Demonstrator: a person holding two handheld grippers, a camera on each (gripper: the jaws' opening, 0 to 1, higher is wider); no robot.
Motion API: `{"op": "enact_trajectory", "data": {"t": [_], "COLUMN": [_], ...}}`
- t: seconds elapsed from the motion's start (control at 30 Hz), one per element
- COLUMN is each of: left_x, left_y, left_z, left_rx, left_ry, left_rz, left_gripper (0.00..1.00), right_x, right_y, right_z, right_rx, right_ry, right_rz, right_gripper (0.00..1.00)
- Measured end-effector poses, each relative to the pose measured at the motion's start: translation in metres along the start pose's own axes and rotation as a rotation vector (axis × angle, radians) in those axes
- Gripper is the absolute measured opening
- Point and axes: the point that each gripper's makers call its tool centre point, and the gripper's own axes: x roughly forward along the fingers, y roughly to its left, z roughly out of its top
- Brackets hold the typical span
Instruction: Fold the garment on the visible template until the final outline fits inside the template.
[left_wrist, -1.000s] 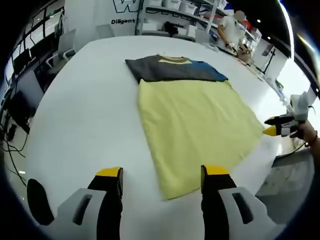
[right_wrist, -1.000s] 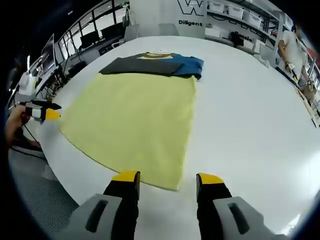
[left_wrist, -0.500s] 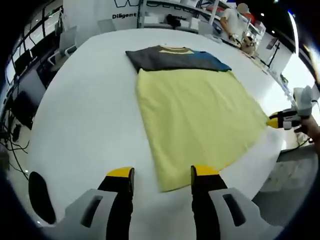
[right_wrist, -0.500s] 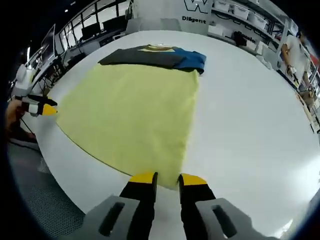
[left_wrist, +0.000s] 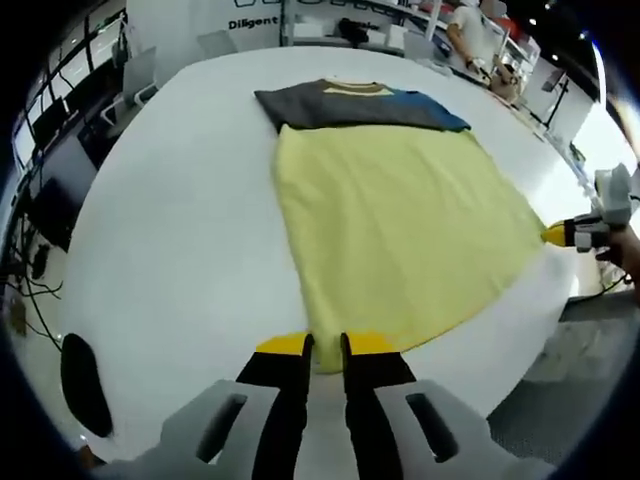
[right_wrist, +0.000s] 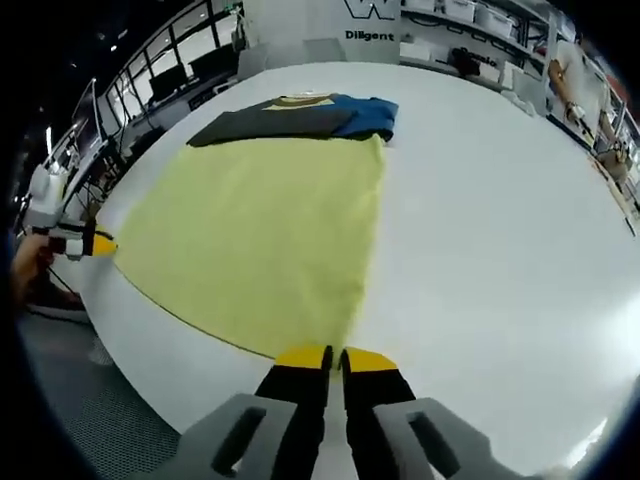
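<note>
Garment (left_wrist: 390, 230) lies flat on the white table (left_wrist: 170, 230), mostly a wide pale-yellow panel with a dark grey and blue band at the far end, a yellow collar strip in the middle of that band. No separate template outline can be made out on the table.

Left gripper view: left gripper (left_wrist: 325, 350) sits at the garment's near corner, the 2 yellow-tipped jaws brought almost together with just a thin slit between them, the yellow corner pinched in that slit. The other tool's yellow tip is at the garment's opposite near corner, by the table edge, with a hand behind it.

Right gripper view: right gripper (right_wrist: 335, 357) is at the garment's other near corner, jaws drawn in until the yellow tips nearly touch, the cloth edge running into the gap; looks clamped on the fabric. Left gripper's yellow tip shows at the garment's far-side near corner, close to the table edge.

So both near corners of the garment have a tool on them, cloth still flat on the table between them. Grey and blue band is the end of the garment farthest from both tools.

Beyond the garment's far end: shelving (right_wrist: 470, 25) with white bins, a white wall panel with dark lettering (right_wrist: 370, 22), a person (left_wrist: 470, 25) standing near the shelves. Past the garment's left side, desks with monitors (left_wrist: 45, 120).
</note>
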Motion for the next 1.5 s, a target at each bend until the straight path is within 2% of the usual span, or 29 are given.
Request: {"op": "enact_trajectory", "data": {"t": [0.13, 0.17, 0.3, 0.33, 0.37, 0.43, 0.57, 0.77, 0.97, 1.1, 1.27, 1.33, 1.5], "left_x": [0.0, 0.001, 0.0, 0.0, -0.001, -0.002, -0.004, -0.01, -0.017, -0.02, -0.022, -0.024, -0.028], "left_y": [0.0, -0.005, -0.005, -0.005, -0.005, -0.007, -0.011, -0.011, -0.015, -0.016, -0.019, -0.022, -0.025], "left_z": [0.0, 0.0, -0.001, -0.002, -0.002, -0.003, -0.009, -0.019, -0.034, -0.039, -0.045, -0.049, -0.057], "left_rx": [-0.002, 0.003, 0.023, 0.046, 0.068, 0.113, 0.132, 0.171, 0.176, 0.171, 0.174, 0.169, 0.157], "left_ry": [0.001, 0.01, 0.017, 0.02, 0.024, 0.03, 0.057, 0.098, 0.162, 0.18, 0.203, 0.217, 0.231], "left_rz": [-0.001, -0.012, -0.009, -0.01, -0.005, -0.005, -0.004, -0.002, -0.022, -0.028, -0.041, -0.057, -0.074], "left_gripper": [0.04, 0.04, 0.04, 0.04, 0.03, 0.03, 0.03, 0.03, 0.03, 0.03, 0.03, 0.03, 0.03], "right_x": [0.0, 0.0, -0.002, -0.003, -0.004, -0.005, -0.008, -0.016, -0.026, -0.031, -0.034, -0.037, -0.043], "right_y": [0.001, 0.001, 0.002, 0.002, 0.002, 0.003, 0.002, 0.012, 0.017, 0.019, 0.019, 0.019, 0.02], "right_z": [0.001, 0.001, 0.001, -0.001, -0.001, -0.001, -0.005, -0.021, -0.035, -0.041, -0.046, -0.05, -0.058], "right_rx": [-0.021, -0.053, -0.091, -0.173, -0.204, -0.198, -0.221, -0.264, -0.289, -0.291, -0.263, -0.216, -0.21], "right_ry": [-0.006, 0.001, 0.005, 0.022, 0.027, 0.027, 0.066, 0.147, 0.197, 0.212, 0.218, 0.232, 0.242], "right_rz": [0.003, -0.001, 0.004, 0.01, 0.004, -0.001, -0.005, 0.035, 0.057, 0.071, 0.077, 0.067, 0.079], "right_gripper": [0.0, 0.0, 0.0, 0.0, 0.0, 0.0, 0.0, 0.0, 0.0, 0.0, 0.0, 0.0, 0.0]}}
